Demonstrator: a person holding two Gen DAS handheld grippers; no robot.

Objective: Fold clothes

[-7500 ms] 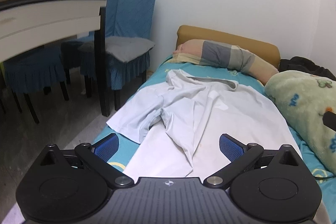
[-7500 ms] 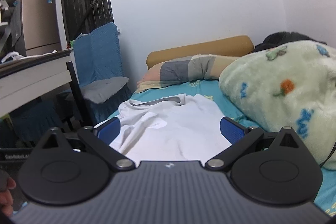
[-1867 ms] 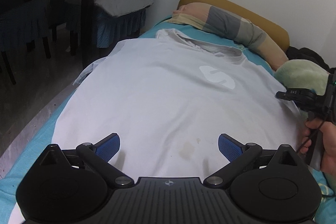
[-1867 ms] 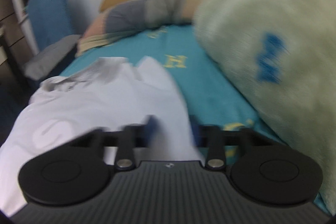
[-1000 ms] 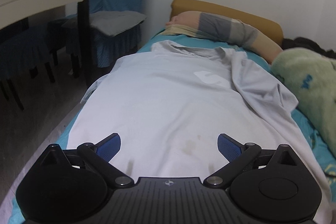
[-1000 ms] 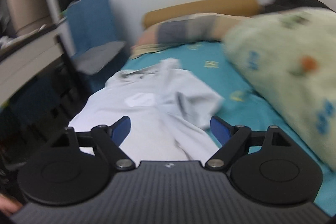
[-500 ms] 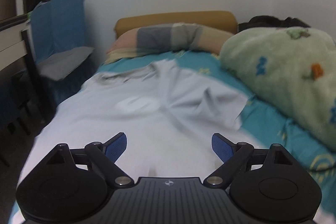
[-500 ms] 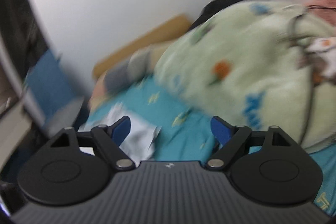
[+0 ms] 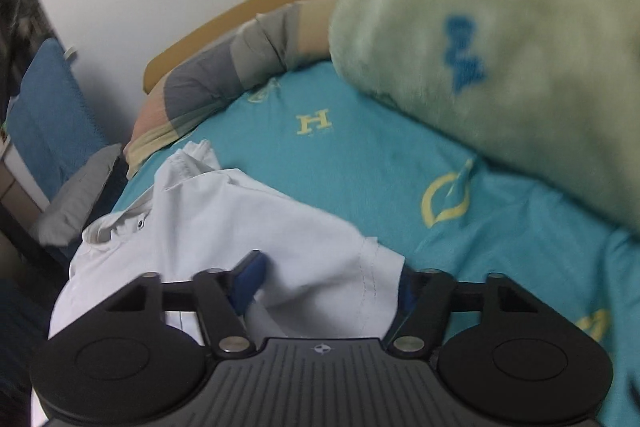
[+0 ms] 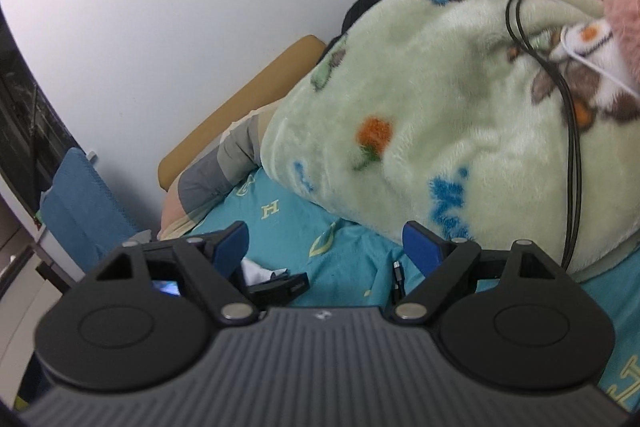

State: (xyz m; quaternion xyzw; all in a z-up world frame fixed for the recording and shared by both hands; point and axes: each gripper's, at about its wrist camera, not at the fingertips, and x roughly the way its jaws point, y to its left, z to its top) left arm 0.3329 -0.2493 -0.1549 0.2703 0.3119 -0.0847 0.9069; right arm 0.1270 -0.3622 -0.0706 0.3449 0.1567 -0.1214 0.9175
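Note:
A white T-shirt [image 9: 224,223] lies on the teal bed sheet [image 9: 360,163]. Its right sleeve [image 9: 352,283] is bunched between the blue pads of my left gripper [image 9: 328,287], whose jaws stand partly closed around the cloth, the right pad half hidden by it. In the right wrist view my right gripper [image 10: 324,243] is open and empty above the sheet, facing the green blanket. A small scrap of the white shirt [image 10: 258,273] shows beside the left gripper's body [image 10: 280,285] low in that view.
A big pale green fleece blanket [image 9: 500,35] fills the right side of the bed, with black cables [image 10: 568,131] over it. A striped pillow [image 9: 224,67] and tan headboard [image 9: 248,15] lie at the far end. A blue-covered chair [image 9: 44,115] stands left of the bed.
My left gripper has swung right and dropped onto the shirt's right sleeve, and its jaws have narrowed around the cloth. My right gripper stays open, tilted up toward the blanket.

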